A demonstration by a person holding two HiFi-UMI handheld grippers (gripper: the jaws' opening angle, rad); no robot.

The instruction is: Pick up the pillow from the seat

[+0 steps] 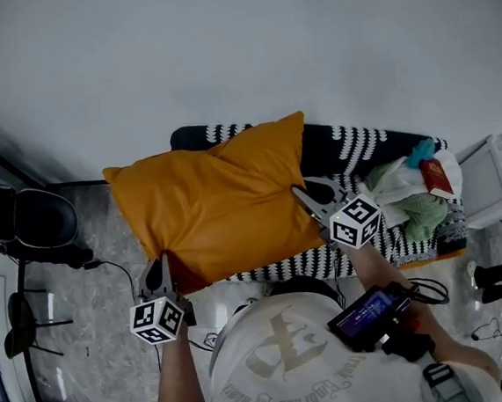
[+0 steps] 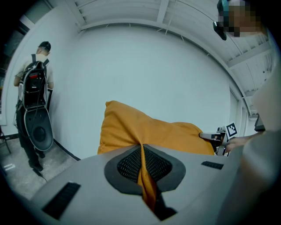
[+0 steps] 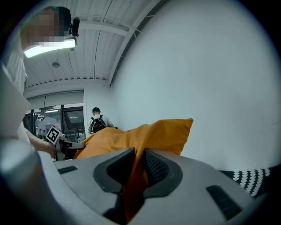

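Observation:
An orange pillow hangs lifted in front of the white wall, above a seat with a black-and-white patterned cover. My left gripper is shut on the pillow's lower left corner; orange cloth is pinched between its pads. My right gripper is shut on the pillow's right edge, with a fold of the cloth squeezed between its pads. In the left gripper view the pillow rises ahead and the right gripper shows at its far side. The left gripper is visible in the right gripper view.
Folded clothes and a red item lie on the seat's right end. A black chair stands at the left, a white unit at the right. A person with a backpack stands by the wall. Cables lie on the floor.

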